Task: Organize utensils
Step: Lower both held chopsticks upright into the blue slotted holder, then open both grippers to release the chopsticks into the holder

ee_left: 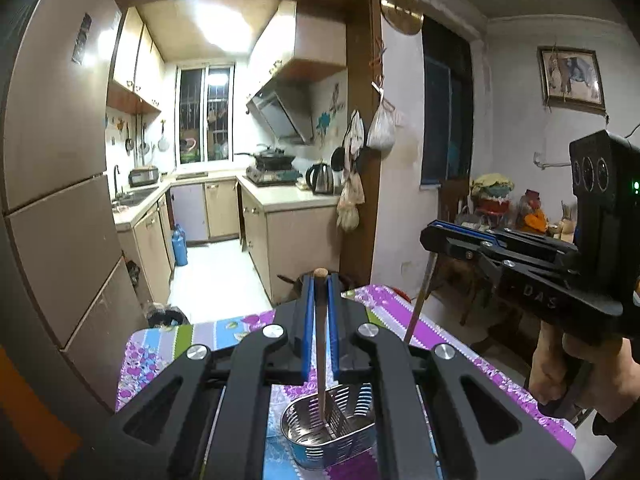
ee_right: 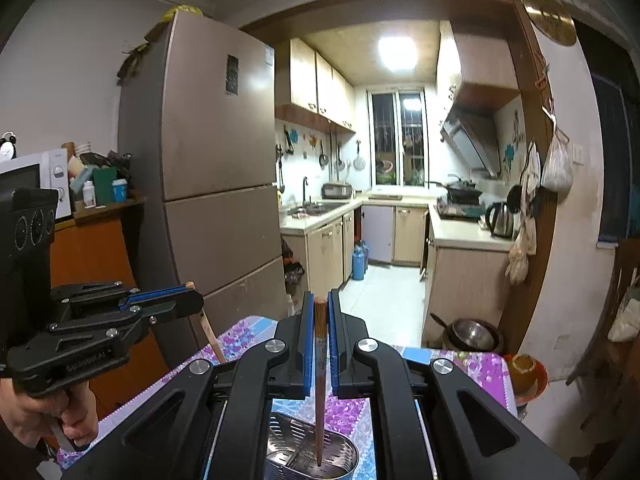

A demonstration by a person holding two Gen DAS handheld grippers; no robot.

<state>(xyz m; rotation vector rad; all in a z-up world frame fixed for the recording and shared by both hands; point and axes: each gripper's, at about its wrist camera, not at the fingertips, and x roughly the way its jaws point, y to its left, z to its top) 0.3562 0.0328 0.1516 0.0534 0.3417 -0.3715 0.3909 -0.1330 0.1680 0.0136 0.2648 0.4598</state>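
My left gripper (ee_left: 320, 280) is shut on a wooden chopstick (ee_left: 321, 344) that hangs point down into a perforated steel utensil holder (ee_left: 330, 432) on the floral tablecloth. My right gripper (ee_right: 320, 304) is shut on a second wooden chopstick (ee_right: 319, 384), its tip down inside the same holder (ee_right: 312, 452). Each gripper shows in the other view: the right one (ee_left: 430, 236) at right with its chopstick (ee_left: 420, 300), the left one (ee_right: 188, 292) at left with its chopstick (ee_right: 210, 332).
The table (ee_left: 400, 304) has a purple and blue floral cloth. A tall fridge (ee_right: 208, 160) stands left of the kitchen doorway. A steel pot (ee_right: 474, 334) sits on the floor by the doorway. An orange bowl (ee_right: 524, 368) sits at the table's right edge.
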